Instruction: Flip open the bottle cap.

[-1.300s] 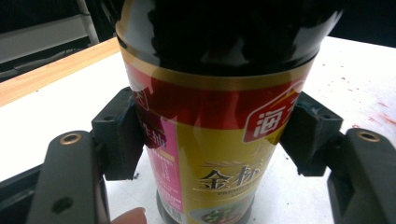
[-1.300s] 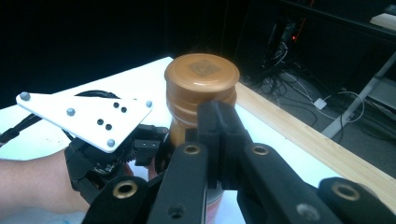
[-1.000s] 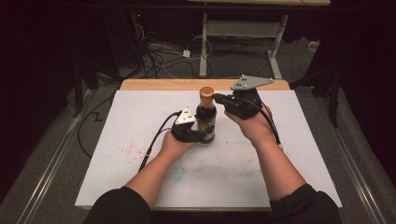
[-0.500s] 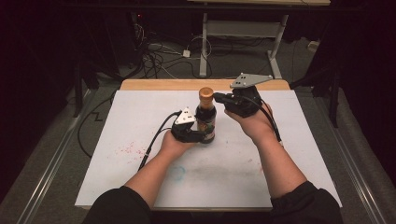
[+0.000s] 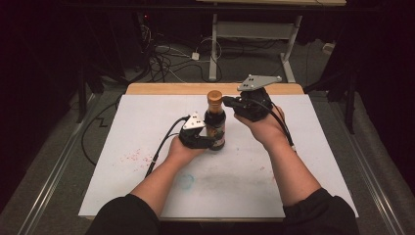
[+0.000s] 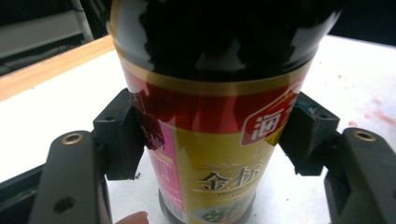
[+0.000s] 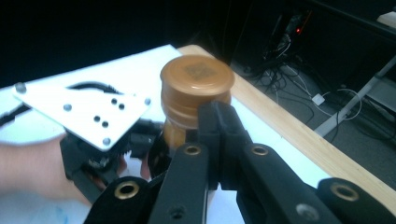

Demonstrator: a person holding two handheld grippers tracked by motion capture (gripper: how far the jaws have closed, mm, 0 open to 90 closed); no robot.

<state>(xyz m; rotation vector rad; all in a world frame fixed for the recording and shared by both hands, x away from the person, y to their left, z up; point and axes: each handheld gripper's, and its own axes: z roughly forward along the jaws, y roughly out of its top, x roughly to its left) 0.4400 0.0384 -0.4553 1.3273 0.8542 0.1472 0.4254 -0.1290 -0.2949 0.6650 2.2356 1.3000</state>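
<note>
Dark floor strewn with cables lies beyond the far edge of the desk (image 5: 161,88), whose wooden top is covered almost to its edges by a white sheet (image 5: 303,161). Against the earlier frames nothing has shifted: both hands and the bottle sit where they were, and neither claw has widened or narrowed.

One bottle (image 5: 215,125) stands upright near the middle of the desk, nearer the far edge than the near one. It is dark, with a red and gold label and one brown cap (image 7: 196,79). Two grippers work on it. The left gripper (image 5: 204,142) clamps the lower body of the bottle, its pads (image 6: 122,135) pressing the label on either side. The right gripper (image 5: 228,102) comes in from the right at neck height; its jaws are closed together, tips right beside the bottle's neck just under the cap, and whether they touch it I cannot tell. One grey three-cornered plate sits on top of each gripper.

Faint red specks (image 5: 134,156) mark the sheet toward the left edge and a bluish ring (image 5: 185,181) lies toward the near edge. Open sheet spreads on every side of the bottle, widest toward the near corners; the far wooden edge is the closest boundary.
</note>
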